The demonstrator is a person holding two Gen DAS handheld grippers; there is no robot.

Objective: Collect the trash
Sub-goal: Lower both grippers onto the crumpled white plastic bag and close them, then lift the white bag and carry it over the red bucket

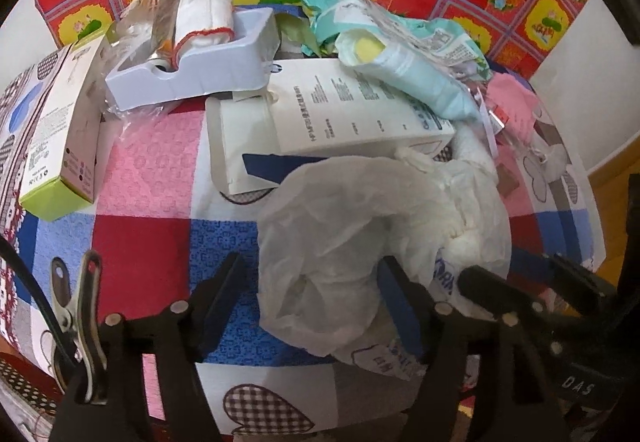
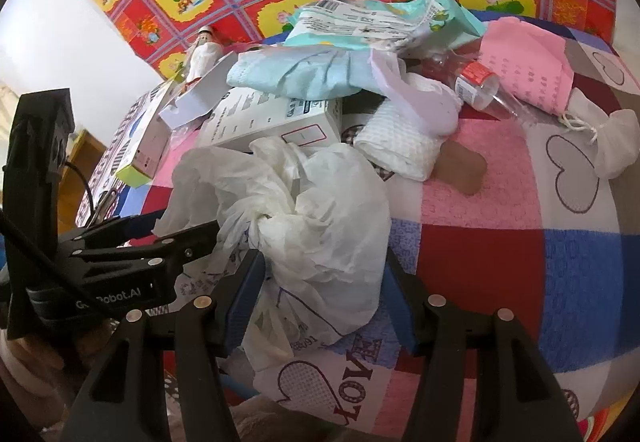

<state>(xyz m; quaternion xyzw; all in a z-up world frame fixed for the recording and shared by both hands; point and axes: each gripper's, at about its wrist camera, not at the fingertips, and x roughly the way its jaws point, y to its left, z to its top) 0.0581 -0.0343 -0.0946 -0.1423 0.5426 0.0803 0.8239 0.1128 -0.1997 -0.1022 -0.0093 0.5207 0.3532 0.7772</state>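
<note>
Both the left gripper (image 1: pixel 308 306) and right gripper (image 2: pixel 324 282) straddle the crumpled white bag (image 2: pixel 304 202), released.

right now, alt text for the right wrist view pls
The right gripper straddles a crumpled white plastic bag on a patchwork cloth, jaws open. The left gripper reaches the bag from the left. Boxes and wrappers pile behind.
</note>
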